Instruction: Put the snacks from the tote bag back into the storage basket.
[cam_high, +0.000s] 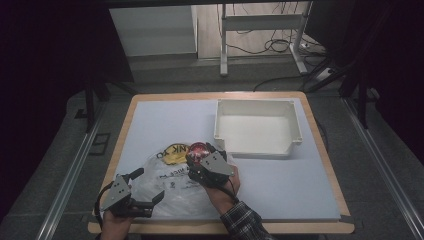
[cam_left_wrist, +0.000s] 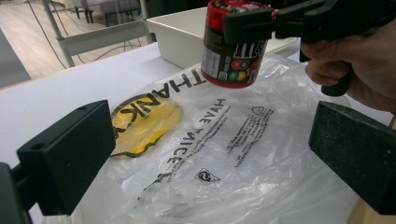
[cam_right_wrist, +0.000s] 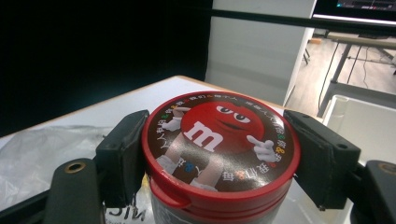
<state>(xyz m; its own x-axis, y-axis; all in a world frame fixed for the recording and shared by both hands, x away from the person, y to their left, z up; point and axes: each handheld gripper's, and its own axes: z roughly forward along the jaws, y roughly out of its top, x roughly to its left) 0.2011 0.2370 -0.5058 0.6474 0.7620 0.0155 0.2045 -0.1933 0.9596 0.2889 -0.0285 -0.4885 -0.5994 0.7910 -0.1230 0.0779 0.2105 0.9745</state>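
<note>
Gripping just under the red lid, the right gripper holds the candy jar clear above the plastic bag. The jar looks rigid, smooth-sided and fairly light, so the lid rim seems the safest hold. The left gripper rests spread over the bag.

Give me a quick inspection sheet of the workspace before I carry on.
Surface: white mat on a wood-edged table, well lit.
Job's things: red-lidded candy jar held above a crumpled plastic bag; white bin beyond, nothing seen inside.
Clutter: nothing seen.
Grippers: right gripper shut on the jar just below its lid; left gripper open over the bag's near edge, holding nothing.
Cables: loose cables on the floor beyond the table.
Surroundings: dark room, white frame legs behind.
</note>
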